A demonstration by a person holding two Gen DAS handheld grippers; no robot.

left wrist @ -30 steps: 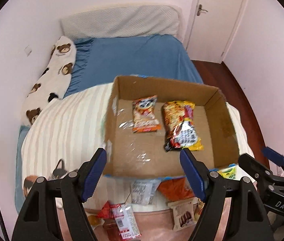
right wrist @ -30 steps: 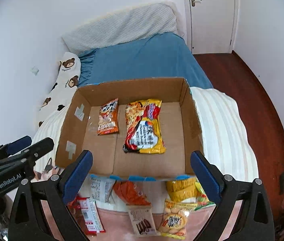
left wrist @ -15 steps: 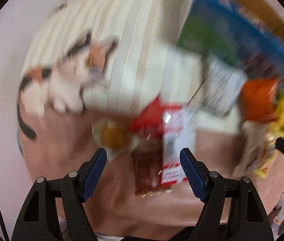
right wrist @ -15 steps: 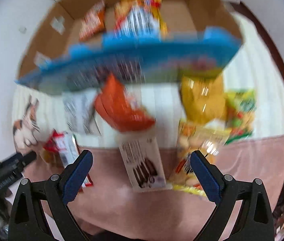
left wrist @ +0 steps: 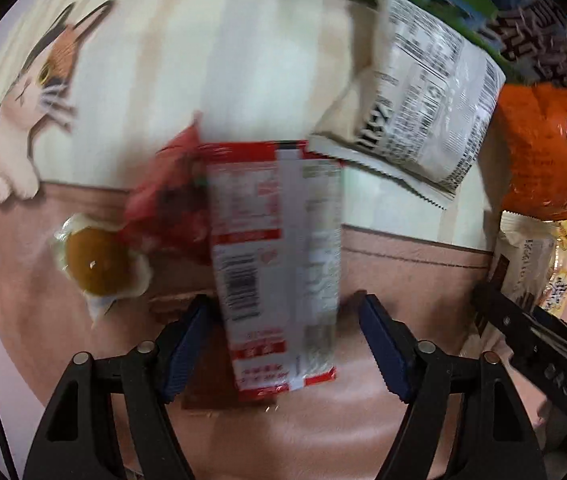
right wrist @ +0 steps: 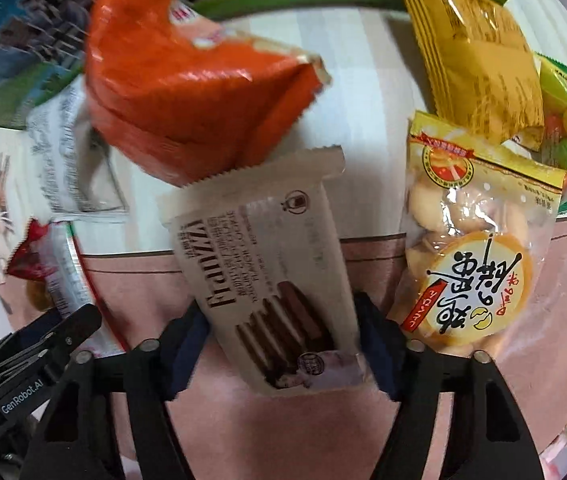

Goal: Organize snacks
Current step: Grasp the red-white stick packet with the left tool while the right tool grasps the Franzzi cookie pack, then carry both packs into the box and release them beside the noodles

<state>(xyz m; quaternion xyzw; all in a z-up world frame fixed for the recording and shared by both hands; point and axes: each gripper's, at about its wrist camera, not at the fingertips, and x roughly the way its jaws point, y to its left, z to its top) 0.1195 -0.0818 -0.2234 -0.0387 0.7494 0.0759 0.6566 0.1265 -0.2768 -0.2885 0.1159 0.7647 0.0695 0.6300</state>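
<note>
left gripper (left wrist: pixel 283 344) closing, straddling red-white packet (left wrist: pixel 279 264), pads apart from it | right gripper (right wrist: pixel 281 348) closing, pads nearing wafer pack (right wrist: pixel 271 280) | both packs lying on bed, long axes running away from grippers

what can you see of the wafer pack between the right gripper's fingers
The wafer pack is a cream foil-like wrapper with serrated ends, dark lettering and a picture of chocolate wafer sticks. It lies flat on the pink blanket, its far end tucked under the orange bag. The right gripper straddles its near end, jaws just closing.
</note>
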